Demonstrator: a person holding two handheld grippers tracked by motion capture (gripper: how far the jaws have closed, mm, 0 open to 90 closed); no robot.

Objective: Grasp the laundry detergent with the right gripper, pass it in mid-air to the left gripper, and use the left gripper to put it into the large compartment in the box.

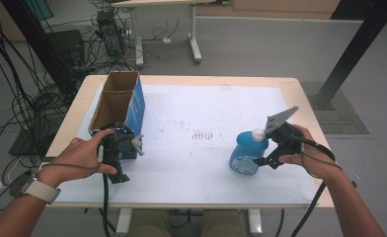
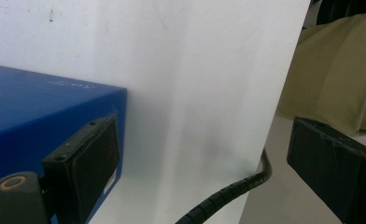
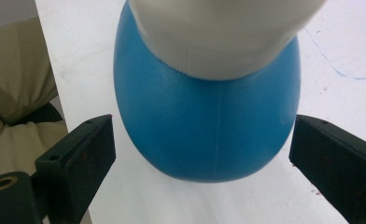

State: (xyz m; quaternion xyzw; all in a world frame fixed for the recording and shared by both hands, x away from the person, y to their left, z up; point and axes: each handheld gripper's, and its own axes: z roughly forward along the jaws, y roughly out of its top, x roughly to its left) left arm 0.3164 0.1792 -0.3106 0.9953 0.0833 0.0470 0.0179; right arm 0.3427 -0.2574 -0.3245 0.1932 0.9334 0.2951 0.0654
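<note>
While the right gripper point(image 3: 202, 154) stands with jaws apart around the blue bottle point(image 3: 209, 126), not pressing it, its rounded plastic looks smooth, slippery and probably heavy with liquid; grip the belly. Farther left, the left gripper point(image 1: 124, 144), jaws apart, rests against the blue box point(image 1: 127, 106).

A lab or test room is suggested: bundles of black cables point(image 1: 19, 98) are strewn over the grey floor point(image 1: 260, 44), electronic boxes point(image 1: 107, 29) are set beside black frame posts point(image 1: 354, 49), and the desk point(image 1: 300, 94) is covered with white paper point(image 1: 191, 143).
</note>
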